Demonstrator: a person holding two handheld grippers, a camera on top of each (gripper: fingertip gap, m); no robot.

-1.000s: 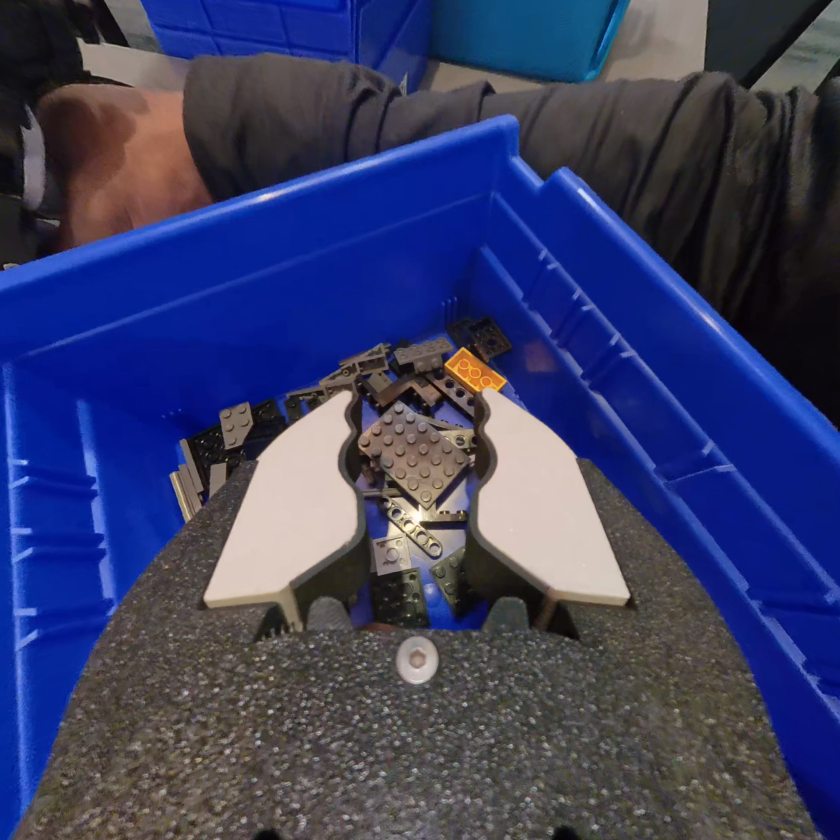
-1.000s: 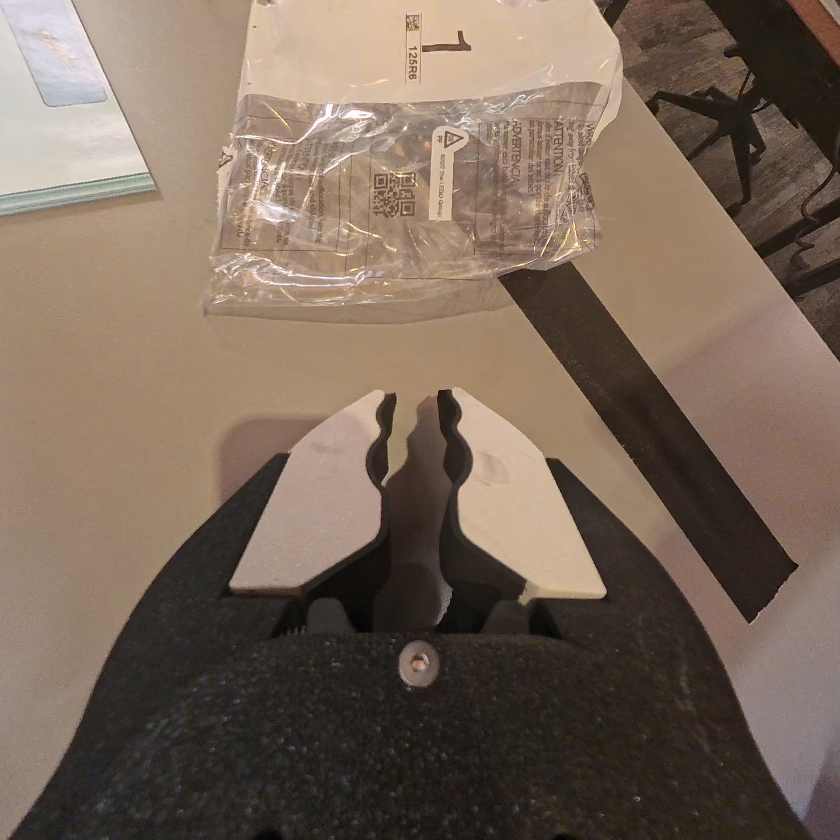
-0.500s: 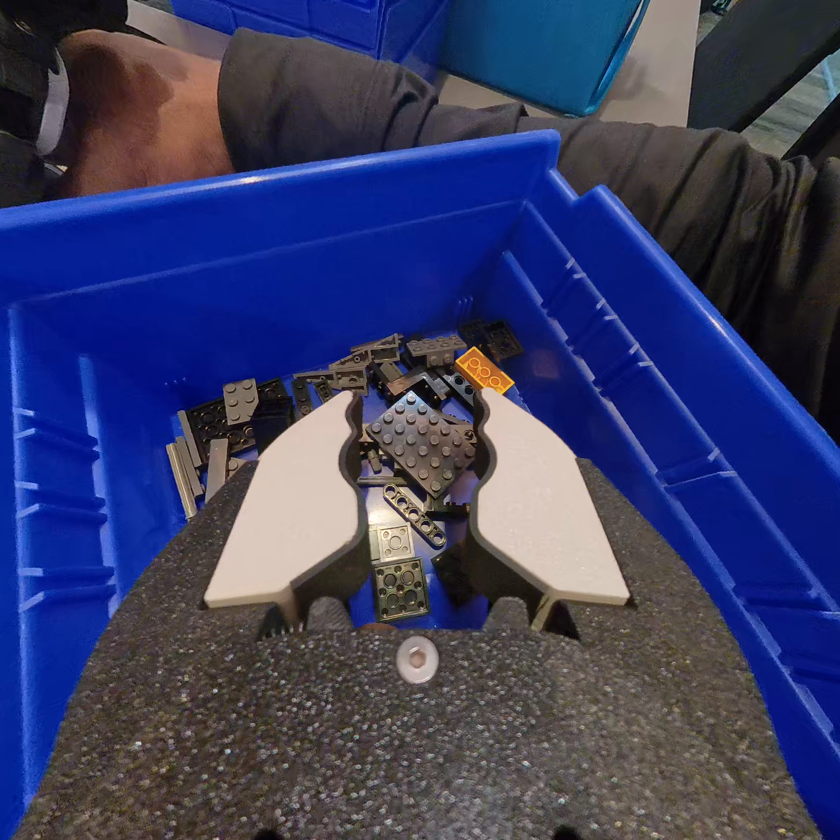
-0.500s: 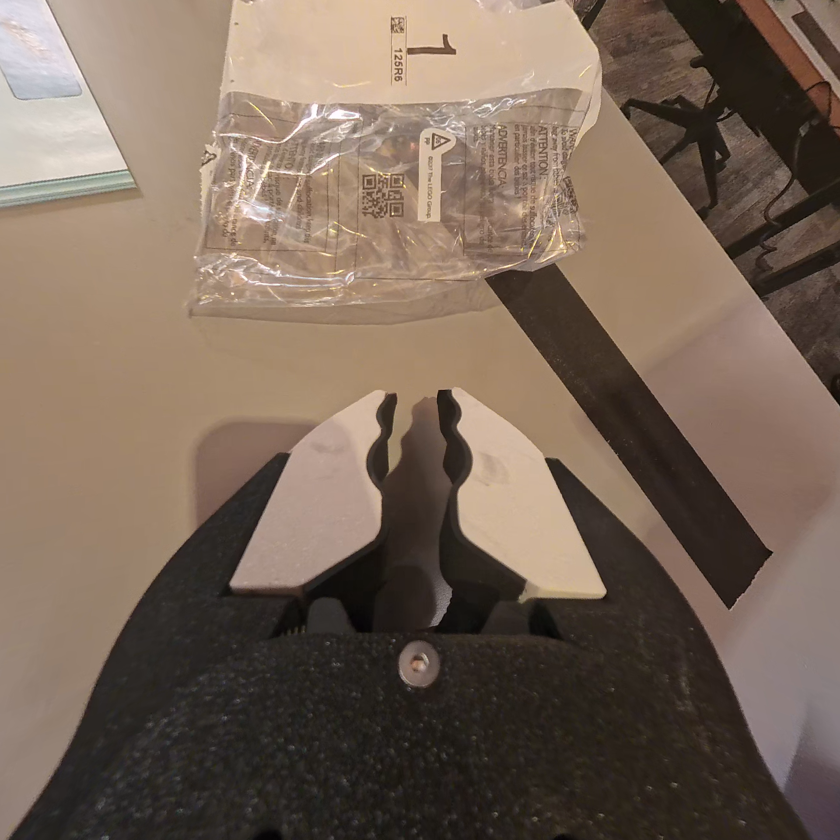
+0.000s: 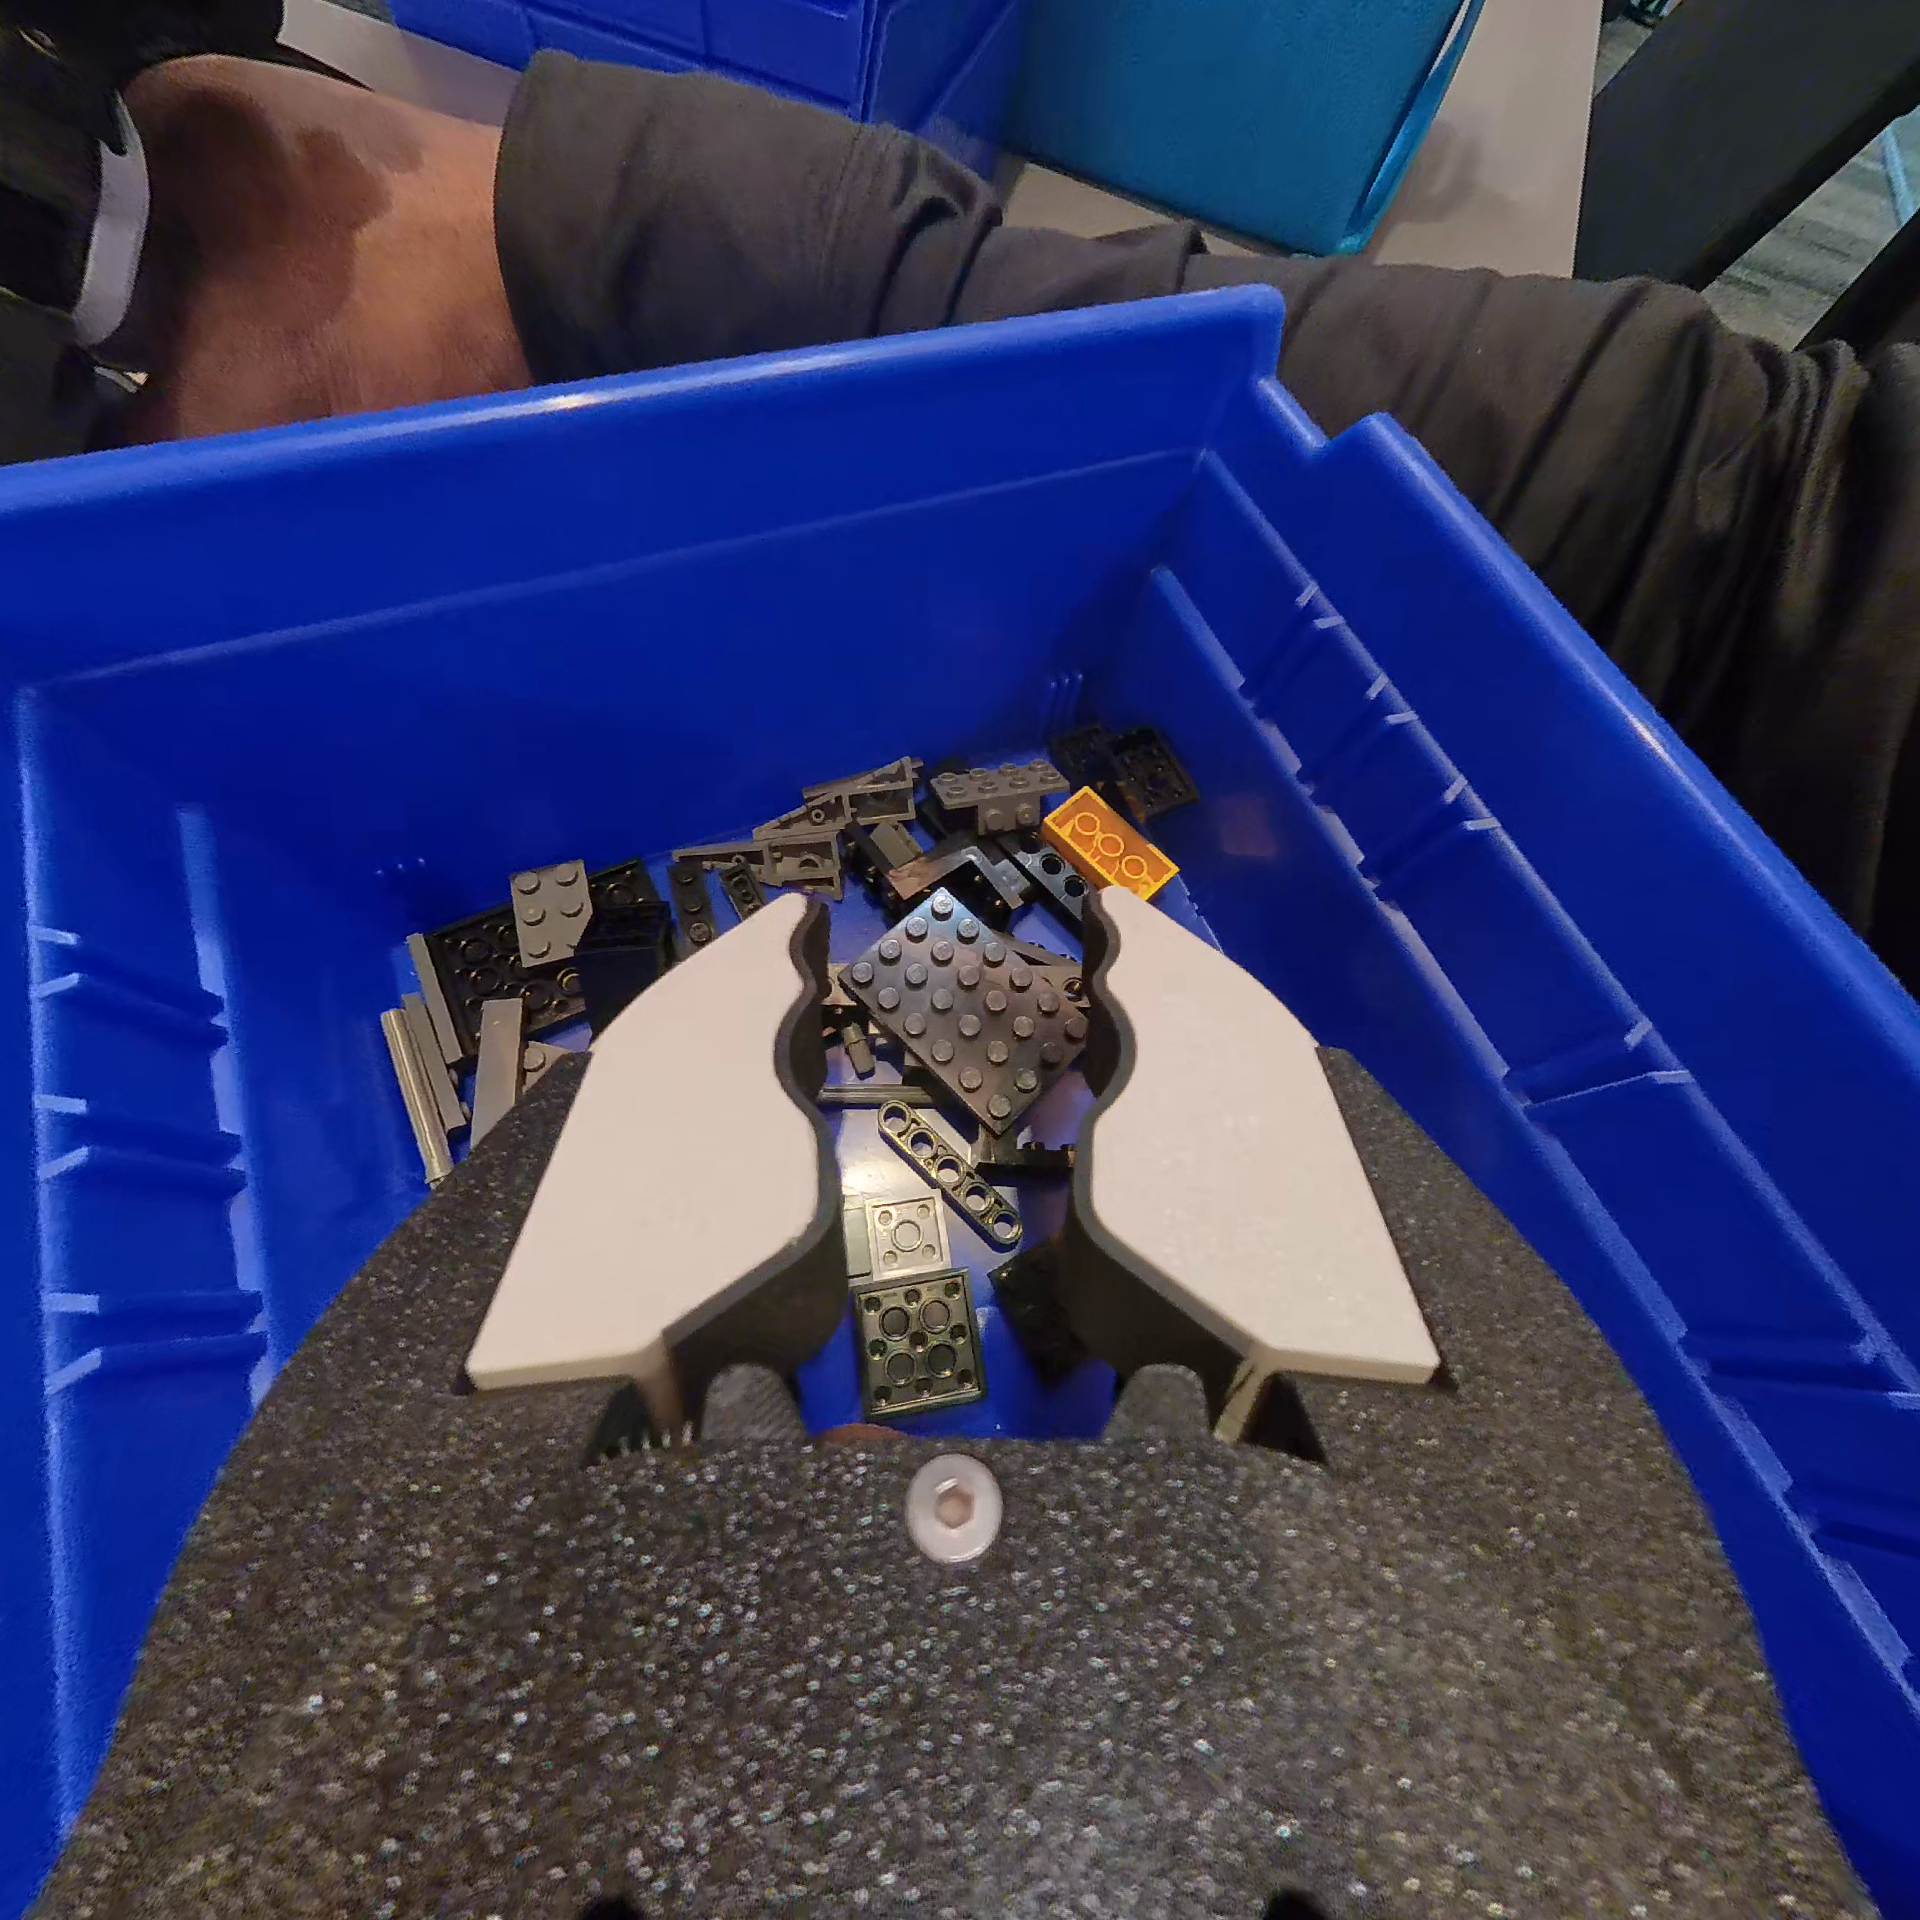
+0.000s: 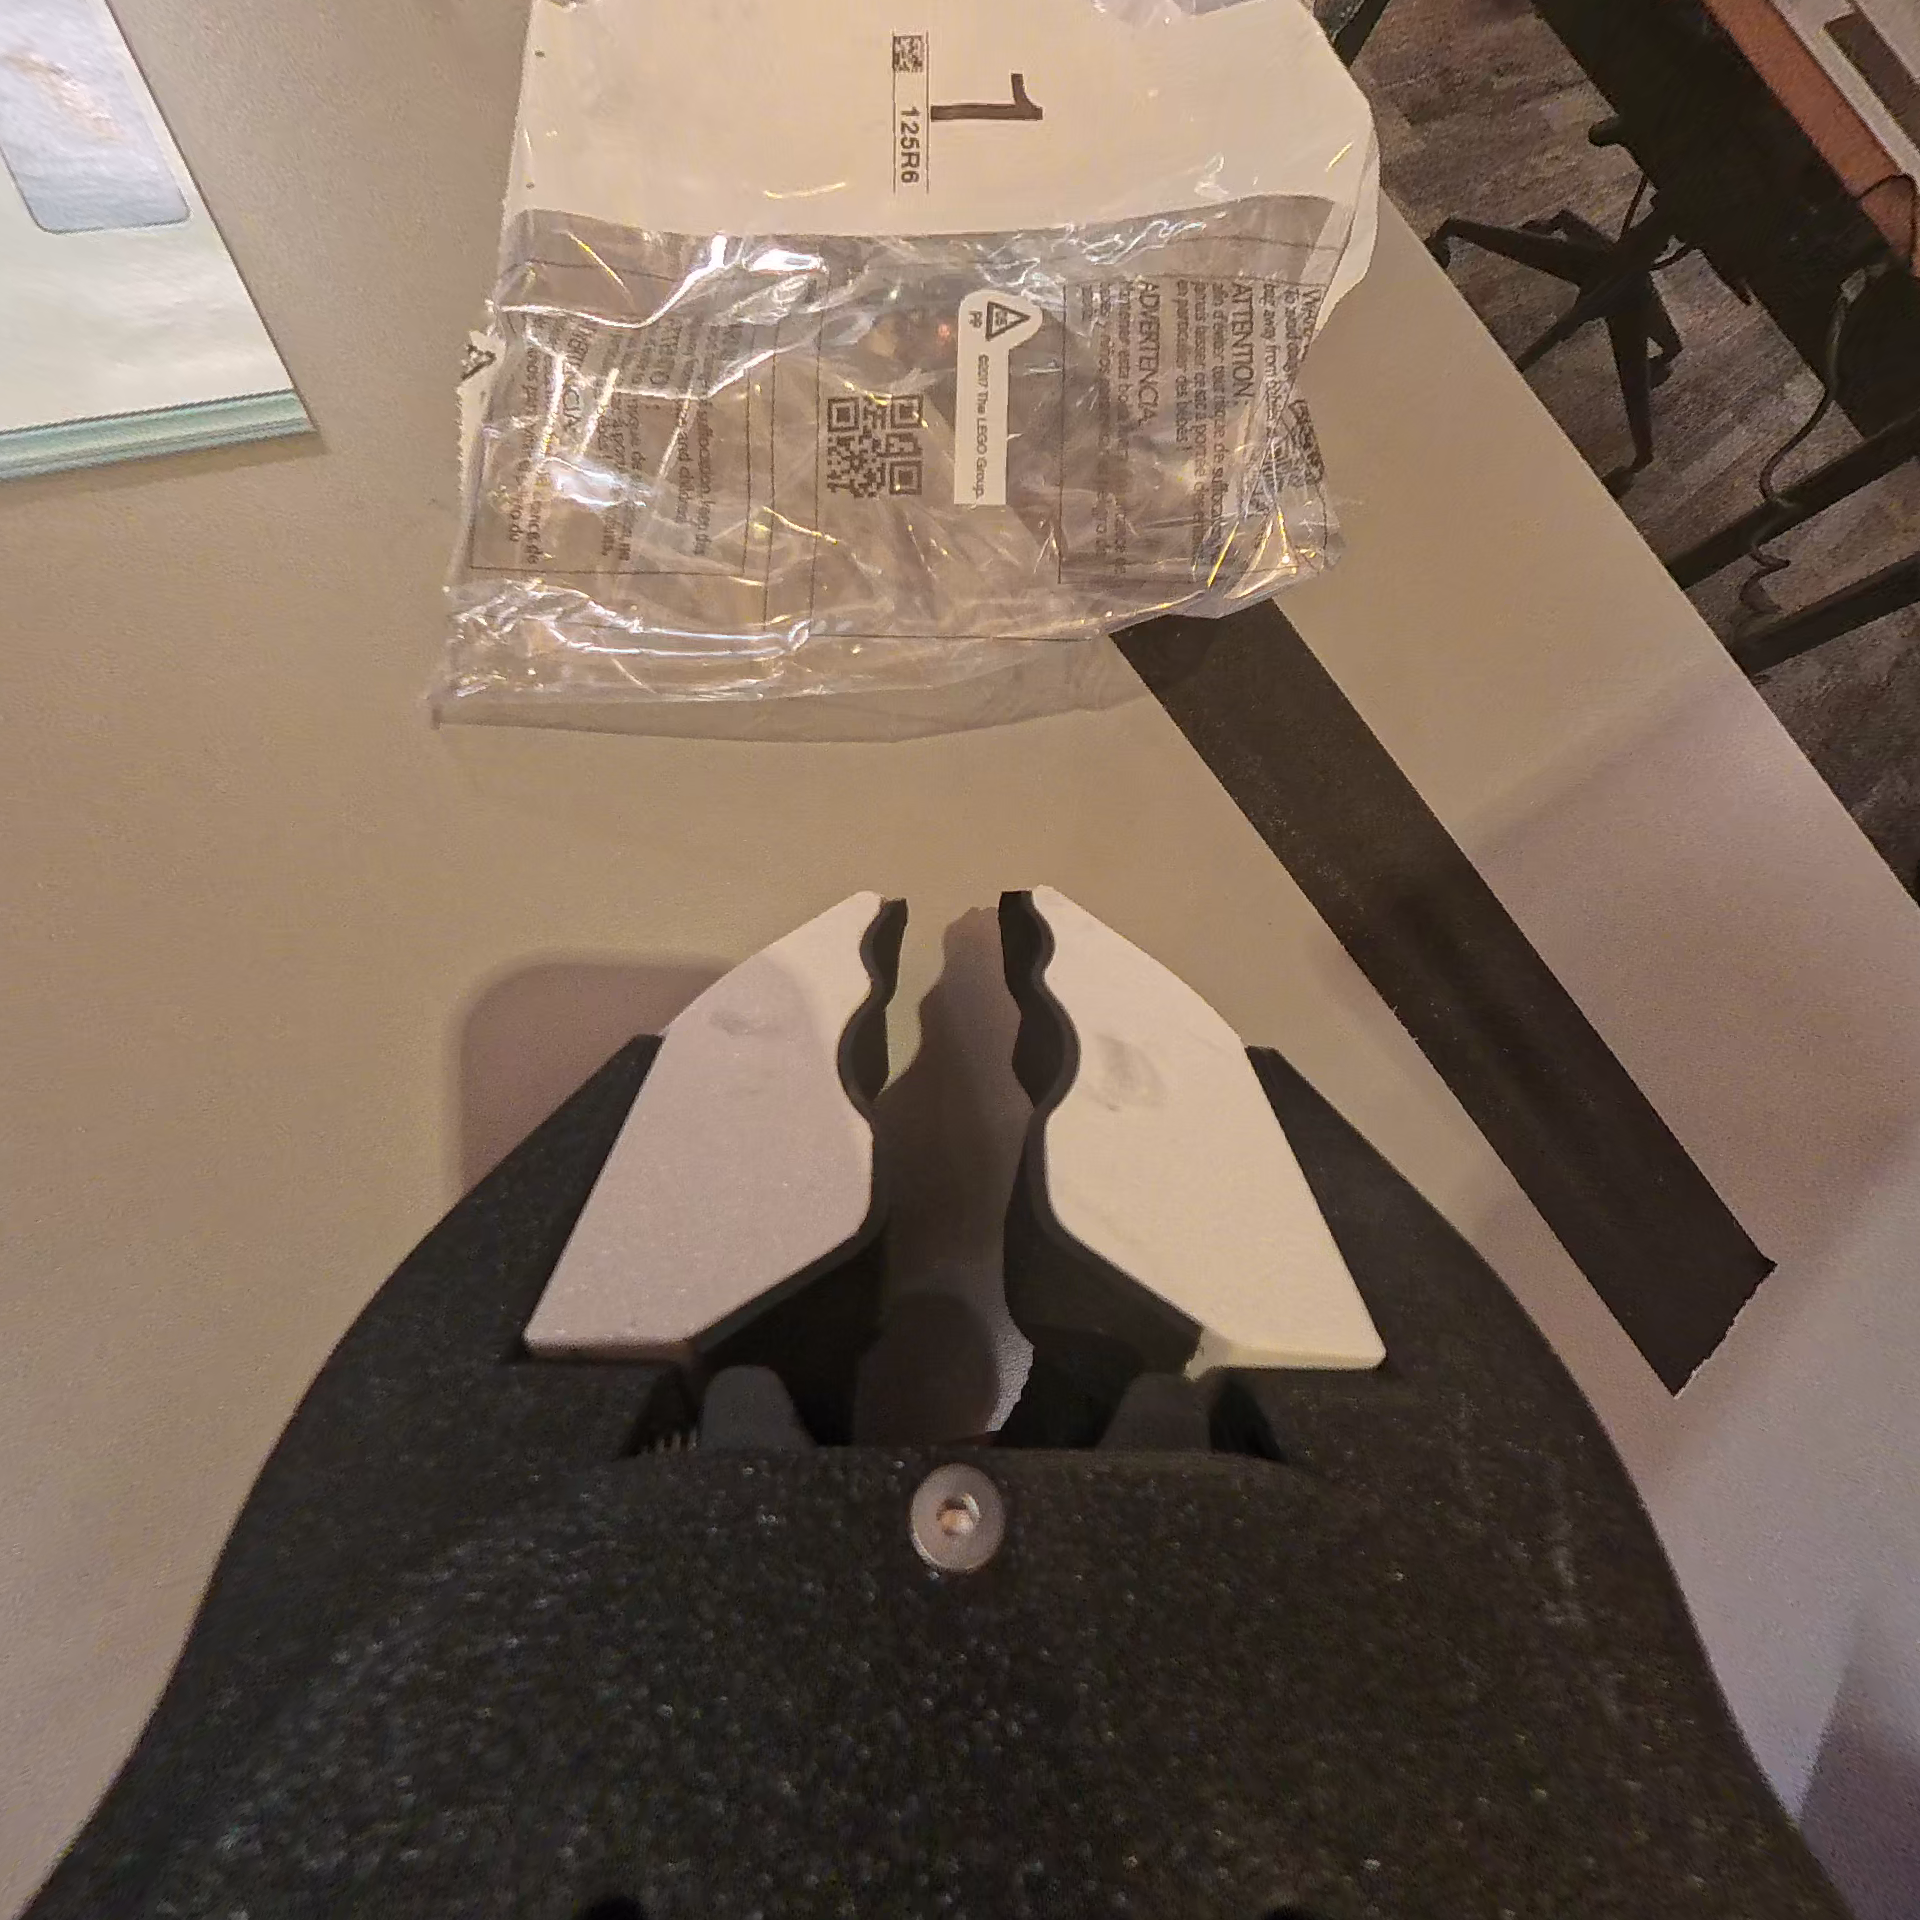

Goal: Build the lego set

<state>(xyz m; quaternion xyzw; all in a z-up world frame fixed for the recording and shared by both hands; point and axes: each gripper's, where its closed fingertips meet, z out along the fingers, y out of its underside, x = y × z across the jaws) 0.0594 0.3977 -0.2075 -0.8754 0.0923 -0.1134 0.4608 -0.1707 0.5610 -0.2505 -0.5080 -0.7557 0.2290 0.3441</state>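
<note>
Both views have slid slightly against their backgrounds. Left hand-held gripper (image 5: 951,925) hangs released over a dark studded plate (image 5: 966,1023) in the blue bin (image 5: 623,499), hiding bricks beneath. Right hand-held gripper (image 6: 951,914) hovers parted, bare, above the tabletop (image 6: 208,779), short of a crinkled plastic bag (image 6: 883,436) cut off at top.

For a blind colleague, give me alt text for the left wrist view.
The left gripper, fingers open, hangs inside a blue plastic bin over loose grey and black toy bricks, a studded dark grey plate below it, holding nothing.
</note>
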